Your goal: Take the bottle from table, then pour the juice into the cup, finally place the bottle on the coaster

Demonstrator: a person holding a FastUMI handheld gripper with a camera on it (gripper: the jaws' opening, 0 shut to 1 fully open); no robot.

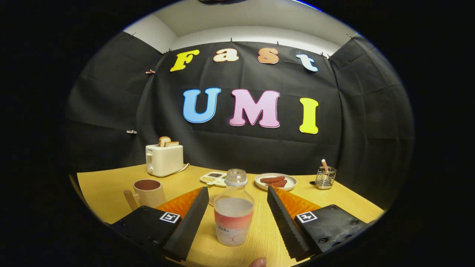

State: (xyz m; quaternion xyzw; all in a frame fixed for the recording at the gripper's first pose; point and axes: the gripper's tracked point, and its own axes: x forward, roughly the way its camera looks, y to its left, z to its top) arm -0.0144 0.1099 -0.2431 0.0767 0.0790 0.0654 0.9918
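A clear plastic bottle [234, 209] with no cap stands upright on the wooden table [111, 189], holding pale juice up to about half its height. It stands between the fingers of my gripper [236, 196], which is open, with a gap on each side of the bottle. A beige cup [148, 193] with a handle sits to the left, just beyond the left finger. A round coaster [212, 200] peeks out behind the bottle, between it and the left finger, mostly hidden.
Along the back of the table stand a cream toaster [164, 159] with bread, a small divided tray [214, 178], a plate of sausages [275, 181] and a wire holder [325, 178]. A fingertip [258, 262] shows at the near edge.
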